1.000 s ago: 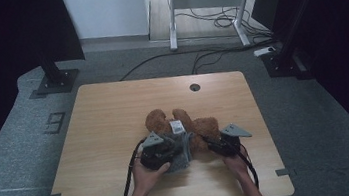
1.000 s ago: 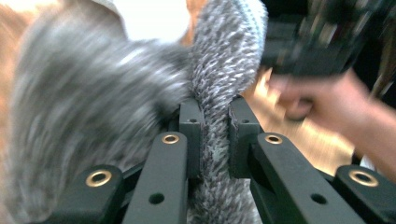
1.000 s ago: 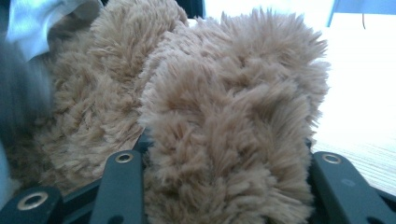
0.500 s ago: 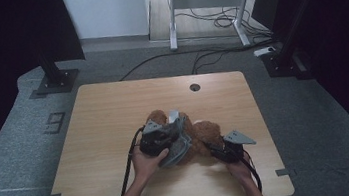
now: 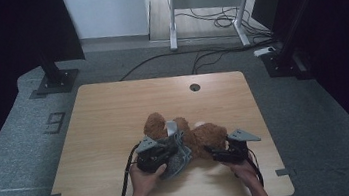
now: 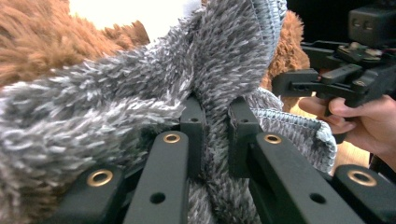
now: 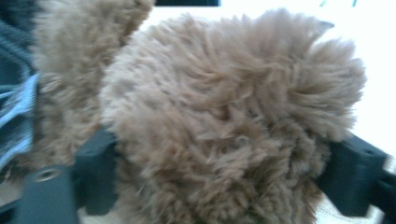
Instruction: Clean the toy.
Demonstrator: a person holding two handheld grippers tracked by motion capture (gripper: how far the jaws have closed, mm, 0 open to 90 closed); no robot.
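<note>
Left gripper view: left gripper (image 6: 215,135) pinches shaggy grey garment (image 6: 140,98); right gripper (image 7: 219,177) jaws just opened, wide around fluffy brown teddy bear (image 7: 224,102)

Table (image 5: 115,120): pale wood-grain top, smooth, satin sheen, with a small dark round grommet (image 5: 195,87) toward the upper middle of the high view.

Plush bear (image 5: 207,136): brown, long shaggy pile, matt; in the right gripper view, centre of frame, the fur looks tufted and soft.

Grey garment (image 6: 140,93): fuzzy chenille-like cloth, mottled grey and white, with a ribbed knit edge at the right of the left gripper view.

Left gripper (image 6: 215,135): matt black plastic jaws, smooth, set with brass-coloured eyelets.

Right gripper (image 5: 227,153): the same matt black plastic, topped by a flat grey plate.

Floor (image 5: 17,147): grey carpet, rough and dull.
</note>
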